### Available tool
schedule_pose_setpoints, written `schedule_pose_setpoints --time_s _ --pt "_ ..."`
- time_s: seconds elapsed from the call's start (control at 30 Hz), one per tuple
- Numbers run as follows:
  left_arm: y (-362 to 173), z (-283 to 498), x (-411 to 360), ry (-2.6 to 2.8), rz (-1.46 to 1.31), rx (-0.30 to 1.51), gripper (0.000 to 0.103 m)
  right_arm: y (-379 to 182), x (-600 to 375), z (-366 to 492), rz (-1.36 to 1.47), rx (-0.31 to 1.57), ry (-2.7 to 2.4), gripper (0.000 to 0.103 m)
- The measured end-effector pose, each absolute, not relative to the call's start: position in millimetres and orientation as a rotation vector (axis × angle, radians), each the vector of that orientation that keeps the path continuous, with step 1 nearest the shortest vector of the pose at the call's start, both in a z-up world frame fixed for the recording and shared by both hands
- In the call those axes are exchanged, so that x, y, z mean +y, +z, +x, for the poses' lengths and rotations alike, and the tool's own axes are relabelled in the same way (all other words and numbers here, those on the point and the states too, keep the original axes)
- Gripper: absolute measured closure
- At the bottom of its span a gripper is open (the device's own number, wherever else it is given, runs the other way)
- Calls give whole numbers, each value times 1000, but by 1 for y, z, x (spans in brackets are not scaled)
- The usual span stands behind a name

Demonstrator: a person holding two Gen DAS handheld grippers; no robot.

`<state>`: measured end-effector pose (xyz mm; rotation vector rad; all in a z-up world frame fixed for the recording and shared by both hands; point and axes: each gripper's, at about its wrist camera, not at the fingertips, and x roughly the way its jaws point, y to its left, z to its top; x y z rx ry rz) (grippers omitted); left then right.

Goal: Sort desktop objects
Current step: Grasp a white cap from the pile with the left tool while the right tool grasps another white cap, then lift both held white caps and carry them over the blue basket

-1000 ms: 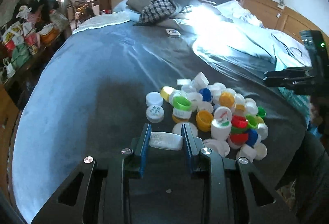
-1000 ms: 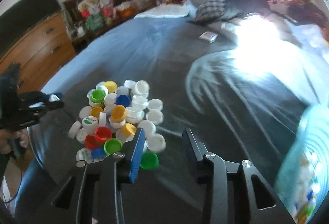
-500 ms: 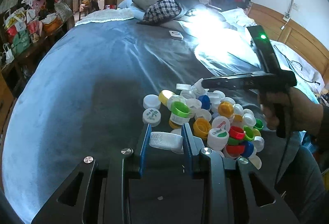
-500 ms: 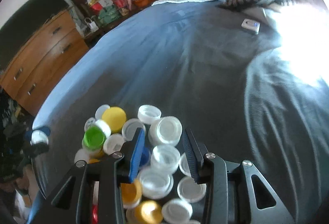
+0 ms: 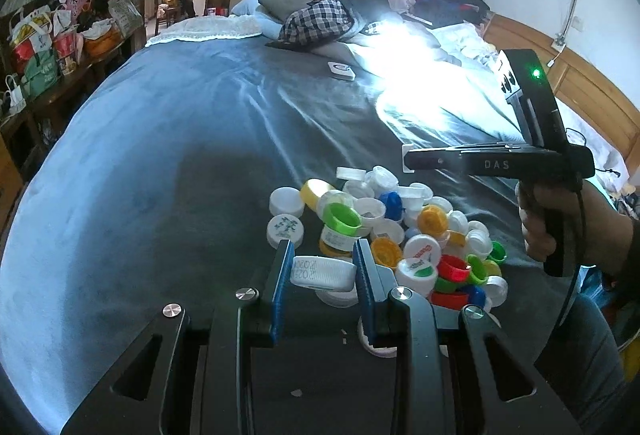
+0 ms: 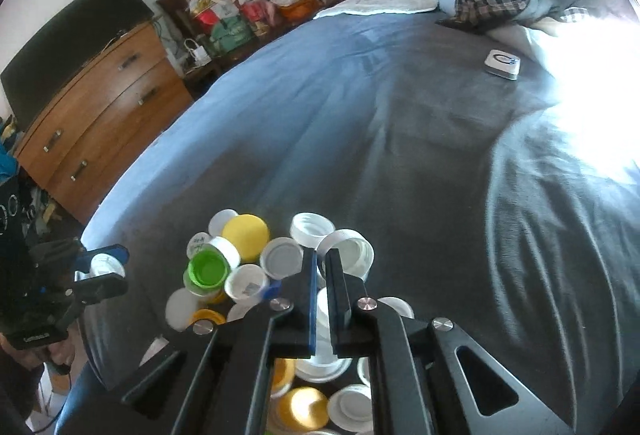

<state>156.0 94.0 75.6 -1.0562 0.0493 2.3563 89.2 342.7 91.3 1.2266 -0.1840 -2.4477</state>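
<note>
A pile of bottle caps, white, yellow, green, red and blue, lies on the grey bedspread. My left gripper is shut on a white ribbed cap at the pile's near left edge. My right gripper hangs over the pile with its jaws nearly together on the thin rim of a white cap. The right gripper also shows in the left wrist view, above the pile's far side, with a white cap edge at its tip.
A small white device lies farther up the bed. Pillows and a checked cloth sit at the head. A wooden dresser and bags of clutter stand left of the bed. Bright glare covers the right side.
My right gripper moved in over the pile, dropped down and closed its jaws on a white cap rim. My left gripper kept its hold on the white ribbed cap and barely moved.
</note>
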Motion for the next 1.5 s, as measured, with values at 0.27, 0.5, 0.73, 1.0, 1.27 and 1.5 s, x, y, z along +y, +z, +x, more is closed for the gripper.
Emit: schedule_pose_setpoints --time_s 0.27,0.5,0.73,1.0,1.27,1.5 --pt "97 161 118 2374 -1003 82 78 153 352 134 1090 -174 -2613 98" --pt "122 174 142 2405 -946 73 78 207 358 193 928 -129 -2746 98" --pt "155 188 177 2389 -860 115 78 244 379 237 806 -132 -2824 98" --pt "186 198 227 2343 -775 156 78 266 420 279 736 -164 -2926 98" --pt "208 207 290 2267 -715 193 78 274 466 311 734 -197 -3032 98" --pt "218 223 359 2159 -679 263 78 275 512 338 794 -264 -3135 98"
